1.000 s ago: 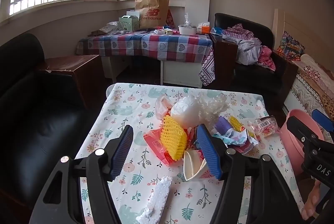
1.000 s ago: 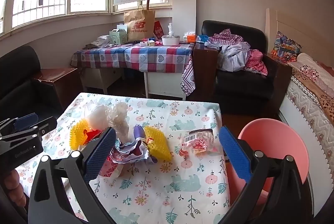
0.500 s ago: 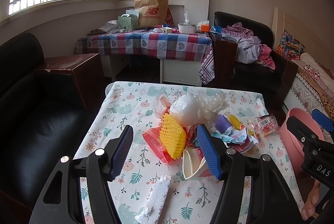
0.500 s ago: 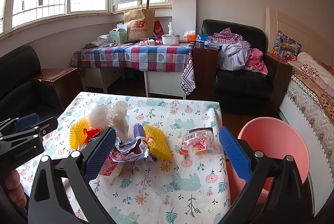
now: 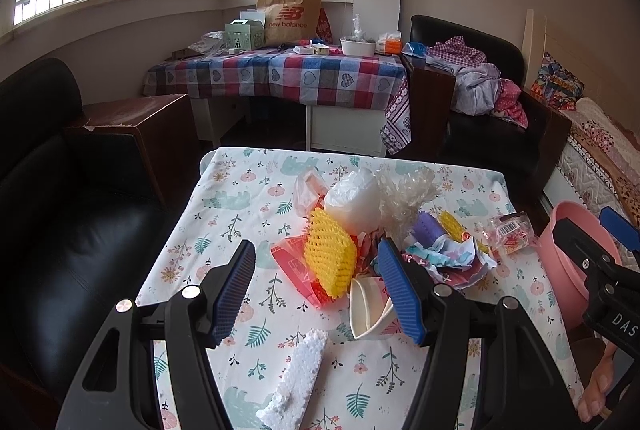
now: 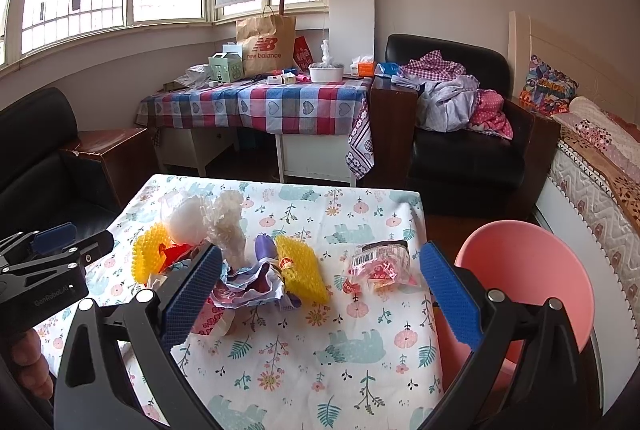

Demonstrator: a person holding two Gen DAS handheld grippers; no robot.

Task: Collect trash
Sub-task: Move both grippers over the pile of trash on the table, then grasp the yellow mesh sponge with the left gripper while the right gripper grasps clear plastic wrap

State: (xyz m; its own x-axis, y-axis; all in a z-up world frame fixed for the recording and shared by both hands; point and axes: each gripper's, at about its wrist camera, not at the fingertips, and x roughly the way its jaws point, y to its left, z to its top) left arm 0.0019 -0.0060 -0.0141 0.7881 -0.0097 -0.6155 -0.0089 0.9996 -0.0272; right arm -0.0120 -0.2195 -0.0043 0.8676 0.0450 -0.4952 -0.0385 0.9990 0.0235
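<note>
Trash run hasn't really started, everything's still sitting on the worktop

The whole pile is on the floral worktop (image 6: 280,358): yellow foam net (image 5: 330,258), white plastic bag (image 5: 354,199), clear snack packet (image 6: 380,264), crushed paper cup (image 5: 368,306) and a white foam strip (image 5: 294,386) down at 6 o'clock. The pink bin (image 6: 532,278) off at 3 o'clock looks empty, though I can't see its bottom. Left gripper (image 5: 316,286) and right gripper (image 6: 316,294) are both spread wide, holding nothing, hovering short of the heap. Compared with a second back, basically nothing has changed, just a tiny camera drift, so all the picking is left to do.
</note>
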